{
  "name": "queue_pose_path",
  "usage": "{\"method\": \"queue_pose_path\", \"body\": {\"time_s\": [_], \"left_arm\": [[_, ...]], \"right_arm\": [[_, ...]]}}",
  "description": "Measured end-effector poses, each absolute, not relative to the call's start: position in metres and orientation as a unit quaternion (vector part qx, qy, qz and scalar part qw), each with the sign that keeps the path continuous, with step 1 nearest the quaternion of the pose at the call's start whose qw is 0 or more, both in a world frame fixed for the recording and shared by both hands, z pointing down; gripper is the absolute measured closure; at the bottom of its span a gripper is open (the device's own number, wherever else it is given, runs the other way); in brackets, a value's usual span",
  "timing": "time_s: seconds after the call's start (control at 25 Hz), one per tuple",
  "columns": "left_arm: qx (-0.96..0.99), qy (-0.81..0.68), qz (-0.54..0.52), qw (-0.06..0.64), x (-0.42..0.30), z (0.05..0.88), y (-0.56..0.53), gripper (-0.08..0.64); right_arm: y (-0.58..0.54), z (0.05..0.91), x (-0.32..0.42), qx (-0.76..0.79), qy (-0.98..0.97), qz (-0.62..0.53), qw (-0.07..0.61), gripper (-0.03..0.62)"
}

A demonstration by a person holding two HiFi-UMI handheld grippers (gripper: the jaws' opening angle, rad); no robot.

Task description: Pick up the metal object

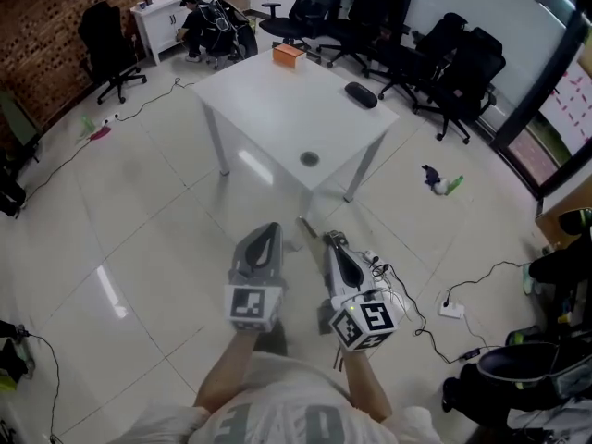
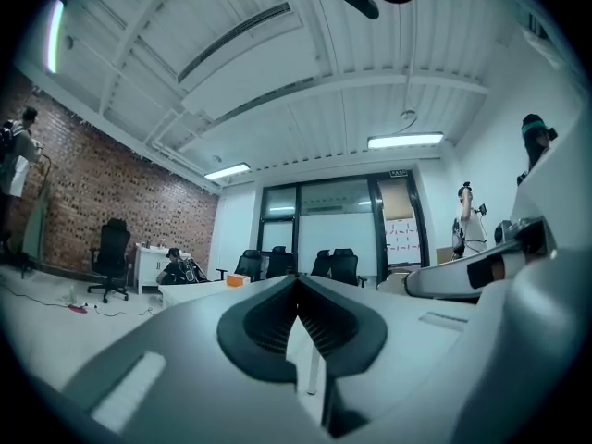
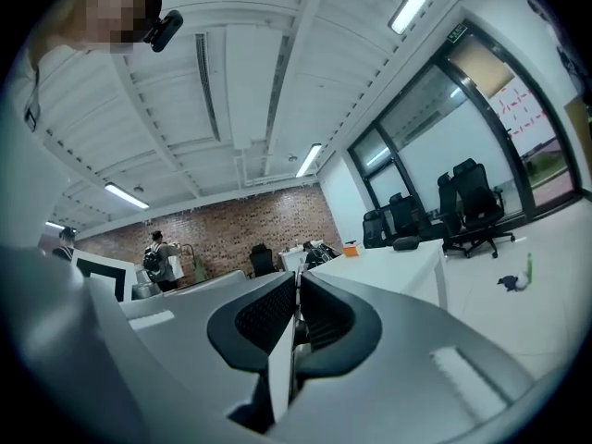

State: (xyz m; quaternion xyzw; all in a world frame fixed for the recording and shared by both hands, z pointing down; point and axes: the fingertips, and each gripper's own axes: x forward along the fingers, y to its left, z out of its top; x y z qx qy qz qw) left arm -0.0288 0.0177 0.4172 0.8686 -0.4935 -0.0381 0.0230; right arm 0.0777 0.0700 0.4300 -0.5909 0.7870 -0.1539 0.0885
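My right gripper (image 1: 328, 239) is held over the floor, short of the white table (image 1: 277, 109). Its jaws are closed down to a narrow slit. A thin grey metal strip (image 1: 306, 227) sticks out up and to the left from its tip, and in the right gripper view (image 3: 296, 289) a thin pale edge runs between the pads. My left gripper (image 1: 269, 233) hangs beside it with its pads (image 2: 298, 296) together and nothing in them. Both point up and forward, toward the table.
On the table lie an orange box (image 1: 289, 55), a black oblong object (image 1: 361, 94) and a small round grey disc (image 1: 310, 159). Black office chairs (image 1: 444, 72) stand behind the table. Cables and a power strip (image 1: 450, 310) lie on the floor at right. A person (image 1: 205, 26) crouches by a far cabinet.
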Motion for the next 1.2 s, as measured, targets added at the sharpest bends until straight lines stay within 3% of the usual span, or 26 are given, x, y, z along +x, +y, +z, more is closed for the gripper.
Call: {"method": "queue_pose_path", "body": {"time_s": [0.48,1.2], "left_arm": [[0.881,-0.471,-0.044,-0.007,-0.053,0.392,0.098,0.558],[0.883,-0.467,-0.045,-0.015,-0.072,0.391,0.133,0.558]], "right_arm": [[0.144,0.41,0.054,-0.604,0.778,-0.13,0.116,0.561],[0.176,0.397,0.04,-0.61,0.773,-0.116,0.131,0.561]]}}
